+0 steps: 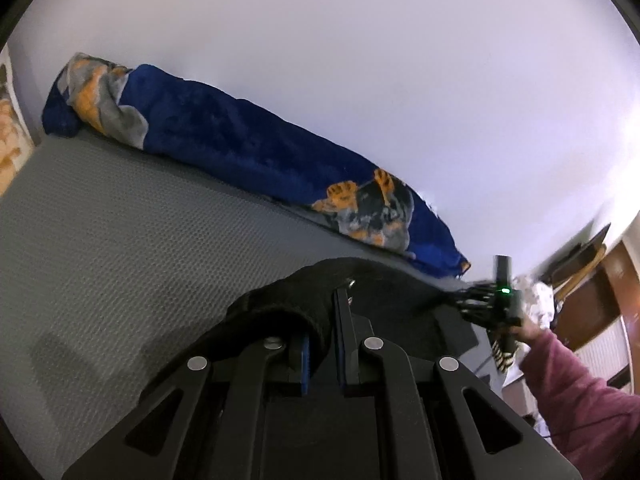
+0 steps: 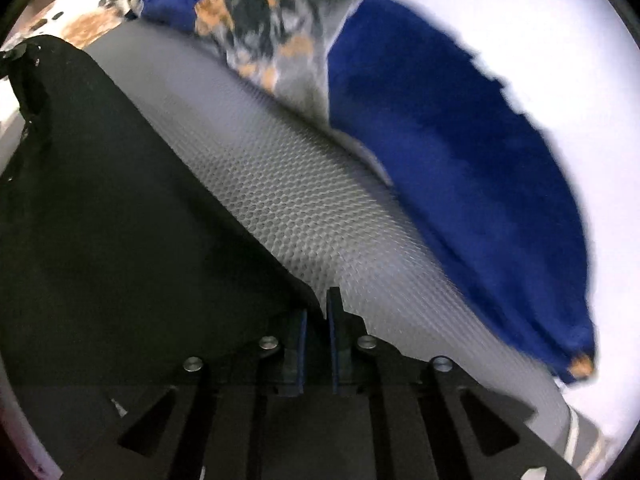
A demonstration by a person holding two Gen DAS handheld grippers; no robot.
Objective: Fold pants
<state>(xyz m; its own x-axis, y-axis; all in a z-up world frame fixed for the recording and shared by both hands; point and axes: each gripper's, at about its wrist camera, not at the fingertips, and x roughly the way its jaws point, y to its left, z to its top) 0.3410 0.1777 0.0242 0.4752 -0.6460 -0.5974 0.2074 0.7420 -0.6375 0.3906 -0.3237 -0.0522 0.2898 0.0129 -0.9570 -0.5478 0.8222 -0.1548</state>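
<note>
The black pants (image 1: 392,300) hang stretched between both grippers above the grey mattress (image 1: 104,240). My left gripper (image 1: 320,320) is shut on a bunched edge of the pants, which drapes over its left finger. In the right wrist view the pants (image 2: 112,208) spread as a wide black sheet to the left, and my right gripper (image 2: 318,312) is shut on their corner. The right gripper also shows in the left wrist view (image 1: 500,304), held by a hand in a pink sleeve; its fingers are blurred.
A rolled blue blanket with an orange and grey print (image 1: 248,148) lies along the white wall at the mattress's far edge; it also shows in the right wrist view (image 2: 460,152). Wooden furniture (image 1: 600,280) stands at the right. A patterned pillow (image 2: 88,20) lies beyond the mattress.
</note>
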